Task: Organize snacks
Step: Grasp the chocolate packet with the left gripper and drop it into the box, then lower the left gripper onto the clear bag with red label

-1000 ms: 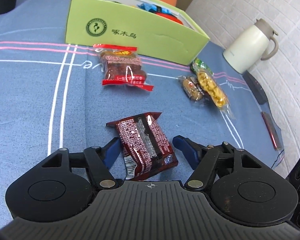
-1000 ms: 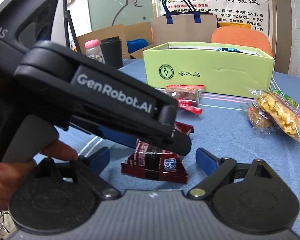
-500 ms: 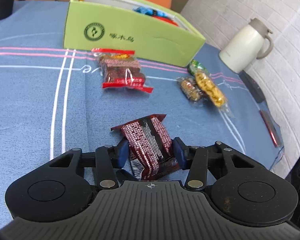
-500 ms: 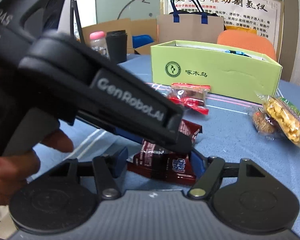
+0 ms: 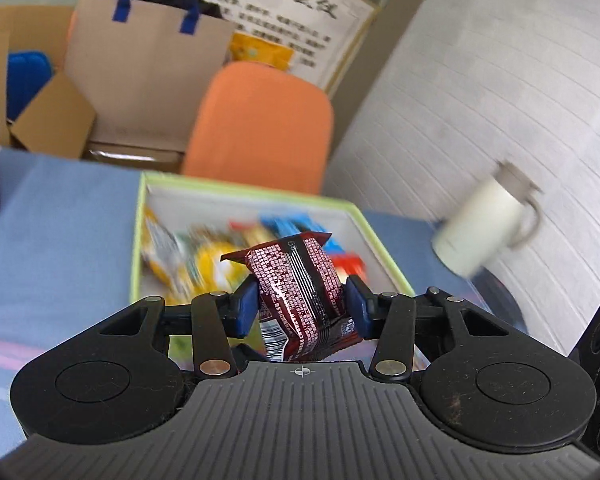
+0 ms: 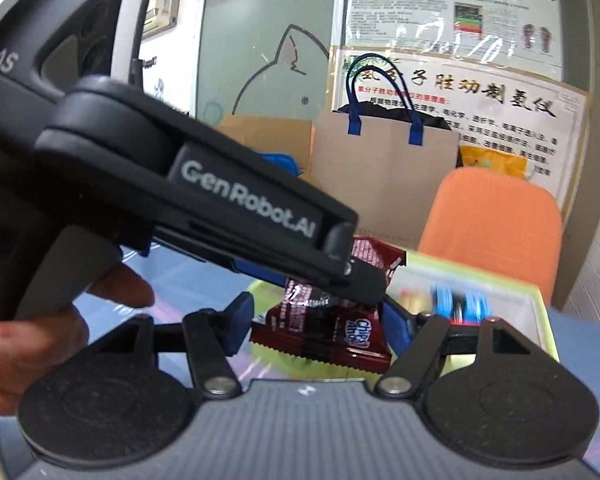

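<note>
over one green box [image 5: 384, 252]; two tools [image 5: 302, 304] grip one packet [image 5: 300, 280]

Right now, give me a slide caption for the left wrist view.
Left gripper holds a dark red snack packet over the open green box of snacks.

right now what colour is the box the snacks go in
Light green outside, white inside; the box shows best in the left wrist view.

An office or clinic back room: behind the orange chair [image 6: 492, 216] hang printed Chinese posters [image 6: 460, 96] on the wall, a paper bag [image 6: 384, 168] and cardboard boxes [image 5: 52, 120] stand beside it, and a blue-clothed table [image 5: 52, 216] stands in front of it.
</note>
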The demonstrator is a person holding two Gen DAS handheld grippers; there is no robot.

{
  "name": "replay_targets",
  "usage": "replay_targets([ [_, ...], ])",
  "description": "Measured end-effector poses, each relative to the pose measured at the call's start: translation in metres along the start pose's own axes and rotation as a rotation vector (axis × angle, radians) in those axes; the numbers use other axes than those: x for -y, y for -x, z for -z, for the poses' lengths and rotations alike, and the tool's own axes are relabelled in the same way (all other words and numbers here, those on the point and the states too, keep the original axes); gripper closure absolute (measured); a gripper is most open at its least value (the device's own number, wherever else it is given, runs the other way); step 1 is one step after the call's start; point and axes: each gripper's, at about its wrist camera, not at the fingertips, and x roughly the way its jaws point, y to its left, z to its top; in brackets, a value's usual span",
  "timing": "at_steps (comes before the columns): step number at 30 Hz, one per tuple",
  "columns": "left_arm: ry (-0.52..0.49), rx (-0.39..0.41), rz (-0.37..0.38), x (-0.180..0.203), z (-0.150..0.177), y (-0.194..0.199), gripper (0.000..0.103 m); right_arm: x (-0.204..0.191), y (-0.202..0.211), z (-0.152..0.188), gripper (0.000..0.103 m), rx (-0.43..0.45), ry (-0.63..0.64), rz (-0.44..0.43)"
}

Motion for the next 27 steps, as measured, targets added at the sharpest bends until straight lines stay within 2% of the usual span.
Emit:
replay_targets([
  [4, 0.02, -0.009, -0.057, -0.016, -0.034, -0.032, 0.076, 0.016, -0.052, -0.018, 0.028, -0.032, 0.001, -0.017],
  [7, 0.026, -0.029, -0.088, -0.027, -0.045, -0.055, 0.076, 0.024, -0.075, -0.016, 0.026, -0.064, -0.019, -0.026],
  [9, 0.005, -0.006, -0.097, -0.034, -0.047, -0.062, 0.072, 0.028, -0.08, -0.016, 0.025, -0.068, -0.027, -0.027],
  [11, -0.013, 0.057, -0.072, -0.039, -0.046, -0.053, 0.056, 0.035, -0.068, -0.017, 0.024, -0.039, -0.041, -0.015],
  [13, -0.004, 0.119, -0.036, -0.045, -0.045, -0.035, 0.049, 0.042, -0.045, -0.019, 0.017, 0.016, -0.052, -0.001],
  [15, -0.016, 0.149, -0.014, -0.046, -0.038, -0.012, 0.047, 0.044, -0.015, -0.016, 0.016, 0.064, -0.063, 0.012],
  [17, -0.037, 0.163, -0.002, -0.044, -0.023, 0.011, 0.039, 0.039, 0.012, -0.001, 0.01, 0.096, -0.082, -0.006],
  [19, -0.046, 0.131, 0.018, -0.042, -0.002, 0.025, 0.036, 0.03, 0.031, 0.024, 0.01, 0.068, -0.102, -0.024],
  [21, -0.038, 0.082, 0.03, -0.043, 0.02, 0.026, 0.036, 0.02, 0.032, 0.051, 0.01, 0.004, -0.132, -0.03],
  [24, 0.009, -0.054, 0.05, -0.045, 0.051, 0.004, 0.037, 0.008, 0.007, 0.085, 0.01, -0.126, -0.182, -0.049],
  [27, 0.052, -0.174, 0.051, -0.044, 0.07, -0.027, 0.046, -0.001, -0.013, 0.098, 0.01, -0.177, -0.182, -0.054],
])
